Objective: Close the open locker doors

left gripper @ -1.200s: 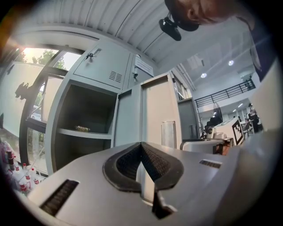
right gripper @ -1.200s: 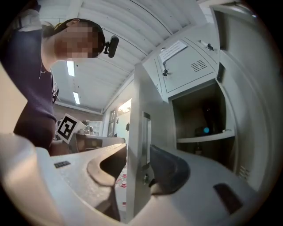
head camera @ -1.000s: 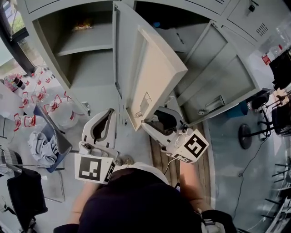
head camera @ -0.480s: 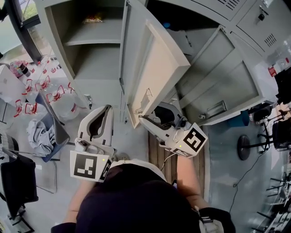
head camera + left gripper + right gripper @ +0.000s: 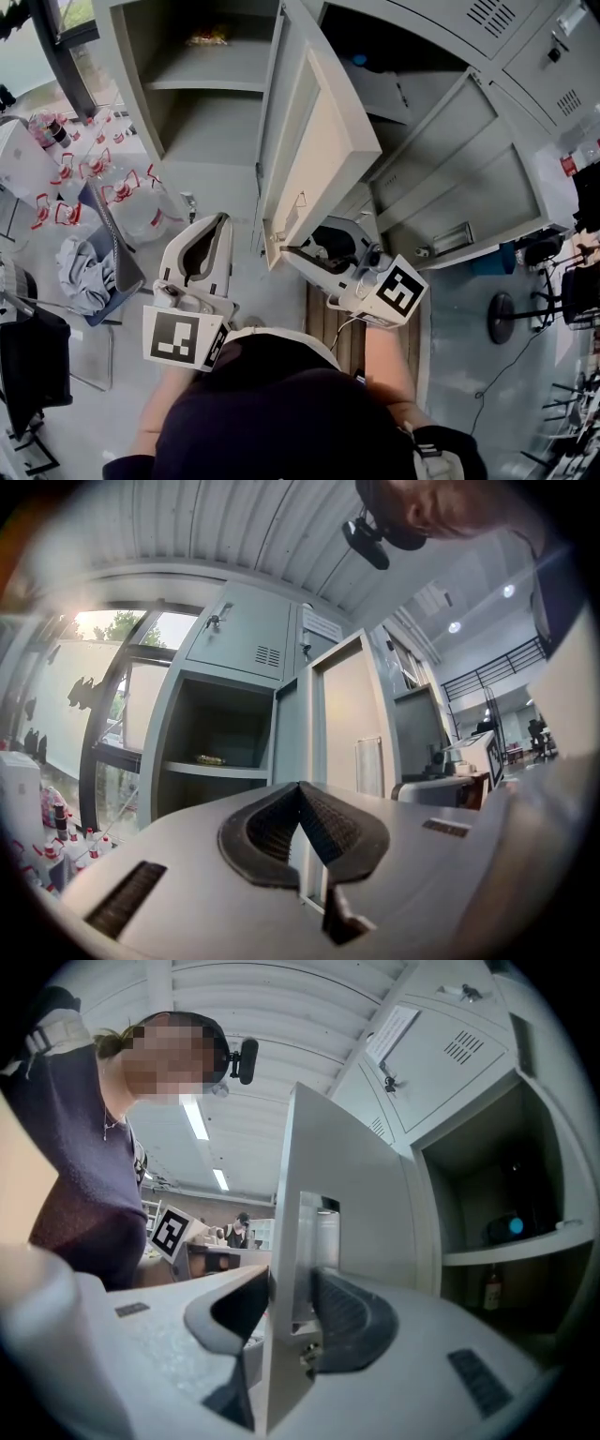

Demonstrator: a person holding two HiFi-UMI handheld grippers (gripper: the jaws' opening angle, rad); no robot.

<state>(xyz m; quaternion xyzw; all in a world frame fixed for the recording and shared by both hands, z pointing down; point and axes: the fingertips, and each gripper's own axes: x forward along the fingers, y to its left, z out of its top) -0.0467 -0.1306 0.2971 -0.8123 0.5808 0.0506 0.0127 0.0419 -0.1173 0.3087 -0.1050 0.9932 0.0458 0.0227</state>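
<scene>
The upright free edge of the locker door sits between the jaws of the right gripper, which have just been closing onto it; the left gripper hangs nearby, jaws together, empty.

Daylight enters a tall dark-framed window at left, strip lights glow under a ribbed ceiling, and the pale grey floor bears brown wooden boards and a round chair base.
</scene>
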